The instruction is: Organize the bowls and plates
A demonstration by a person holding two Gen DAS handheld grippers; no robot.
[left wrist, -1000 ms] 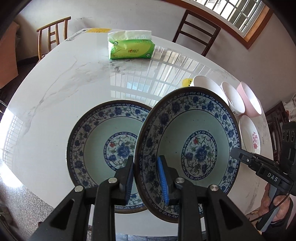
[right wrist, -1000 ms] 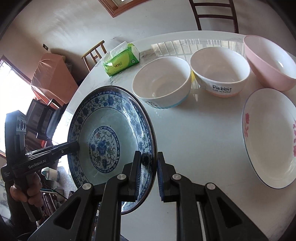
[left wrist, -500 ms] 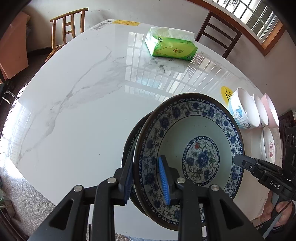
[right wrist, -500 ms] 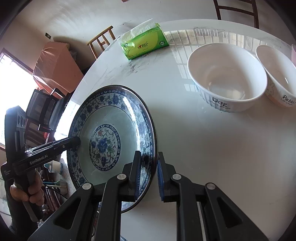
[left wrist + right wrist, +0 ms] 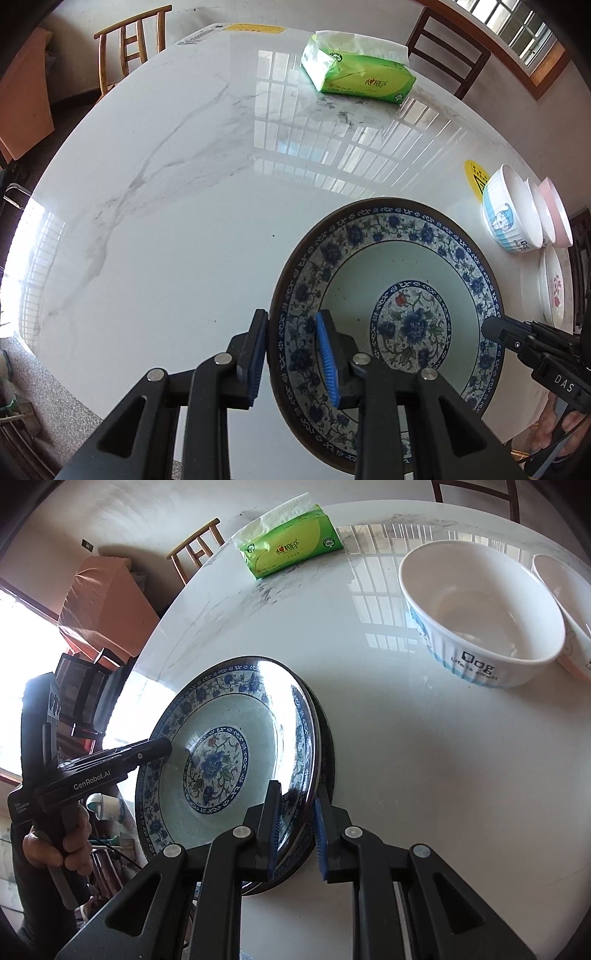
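**Both grippers on one blue-and-white plate, over a second plate**

Left gripper [image 5: 291, 354] straddles the near rim of the upper plate [image 5: 388, 258]; outer pad against the rim's outside, inner blue pad on the patterned border; jaws pinching the rim. Right gripper [image 5: 295, 823] grips the opposite edge of the same plate, jaws nearly together, the rim between its pads. In the right wrist view a second plate [image 5: 327, 738] of the same pattern shows as a dark rim just beneath and behind the held one; whether the two plates touch I cannot tell, glare hides the gap. Both sit near the edge of the marble table [image 5: 166, 221]. Well off to the side: a white bowl with blue print [image 5: 480, 616], another white bowl [image 5: 565, 602] touching behind it, a pink bowl [image 5: 557, 210], a floral plate [image 5: 552, 291]. Green tissue pack [image 5: 358, 74] at the far side; wooden chair [image 5: 129, 48] beyond. A hand [image 5: 59, 842] holds the left gripper's handle.
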